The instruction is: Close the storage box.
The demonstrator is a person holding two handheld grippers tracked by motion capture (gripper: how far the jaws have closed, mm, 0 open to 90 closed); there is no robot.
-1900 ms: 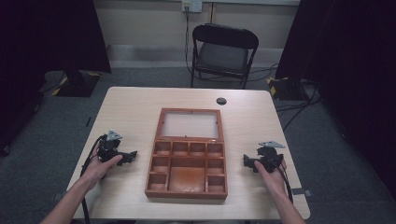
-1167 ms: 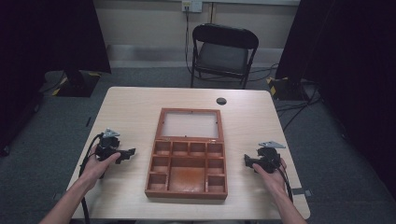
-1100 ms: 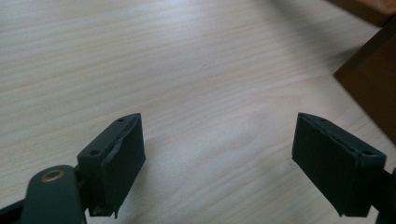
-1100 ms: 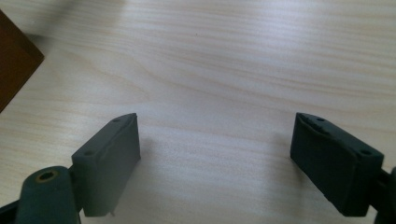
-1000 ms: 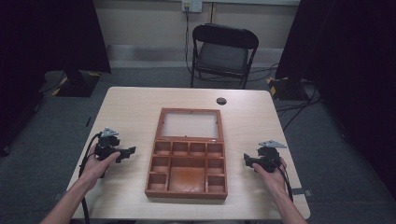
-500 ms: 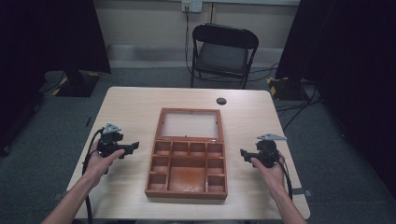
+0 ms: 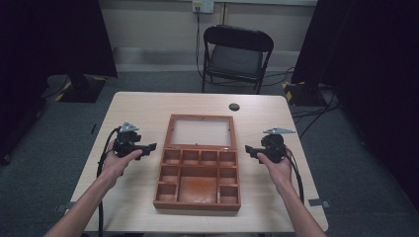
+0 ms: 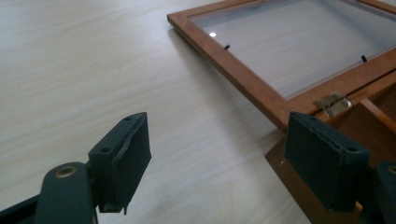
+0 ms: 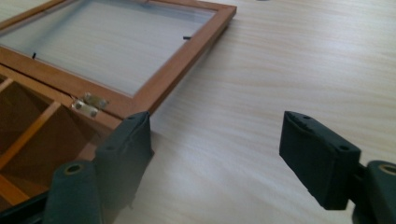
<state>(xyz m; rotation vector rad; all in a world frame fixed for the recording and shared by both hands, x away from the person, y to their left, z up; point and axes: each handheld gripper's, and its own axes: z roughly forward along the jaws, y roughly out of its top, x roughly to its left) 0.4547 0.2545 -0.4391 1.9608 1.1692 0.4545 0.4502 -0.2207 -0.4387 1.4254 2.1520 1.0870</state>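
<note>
At table centre the wooden box (image 7: 198,170) is seen lying open, its glazed lid (image 7: 201,132) flat at 12 o'clock. Left gripper (image 7: 148,147) is held at 9 o'clock, right gripper (image 7: 248,149) at 3 o'clock, jaws wide, nothing held. Compartment contents are cut off in both gripper views.

A black folding chair (image 7: 237,54) stands beyond the table (image 7: 143,106) at twelve o'clock. A small dark disc (image 7: 234,106) lies near the table's far edge, toward one o'clock.
</note>
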